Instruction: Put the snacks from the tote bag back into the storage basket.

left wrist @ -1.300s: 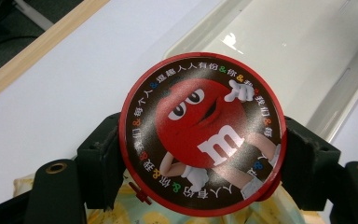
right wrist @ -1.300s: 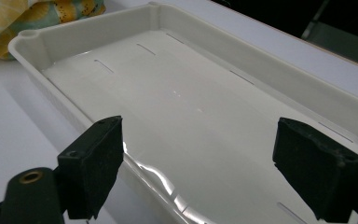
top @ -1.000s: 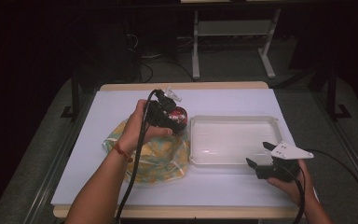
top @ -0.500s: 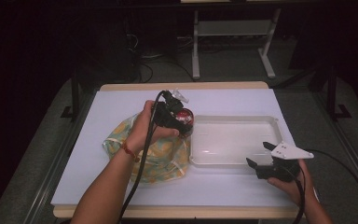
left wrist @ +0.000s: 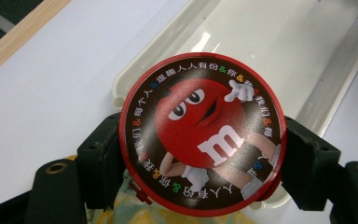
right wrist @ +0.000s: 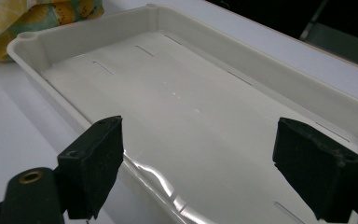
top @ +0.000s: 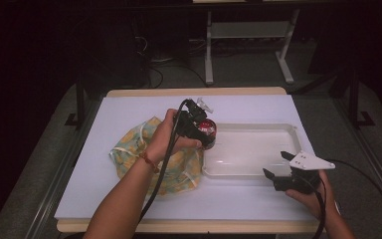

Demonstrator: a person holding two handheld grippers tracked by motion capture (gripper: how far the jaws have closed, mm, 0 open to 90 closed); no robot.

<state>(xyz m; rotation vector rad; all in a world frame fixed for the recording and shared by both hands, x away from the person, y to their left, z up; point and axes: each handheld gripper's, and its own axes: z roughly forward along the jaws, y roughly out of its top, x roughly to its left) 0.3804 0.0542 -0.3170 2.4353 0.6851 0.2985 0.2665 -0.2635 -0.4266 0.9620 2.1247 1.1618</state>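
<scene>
My left gripper (top: 204,130) is shut on a round red tin (left wrist: 203,133) printed with a red candy character; its jaws clamp the tin's two sides. It hovers over the left end of a white plastic tray (top: 283,130), whose corner (left wrist: 168,44) lies just beyond the tin (top: 208,127). My right gripper (top: 277,167) stands open at the tray's near right edge, nothing between its jaws. Through it I look along the bare tray floor (right wrist: 205,102). A yellow-green patterned cloth bag (top: 129,144) lies crumpled left of the tray.
The white tabletop (top: 129,112) has a wooden far edge (top: 194,91). A corner of the cloth bag (right wrist: 23,18) touches the tray's far end in the right gripper view. Dark floor and a metal stand (top: 248,30) lie beyond the table.
My left gripper has carried the red tin rightward from above the cloth bag to the tray's left end. The right gripper has stayed put.
</scene>
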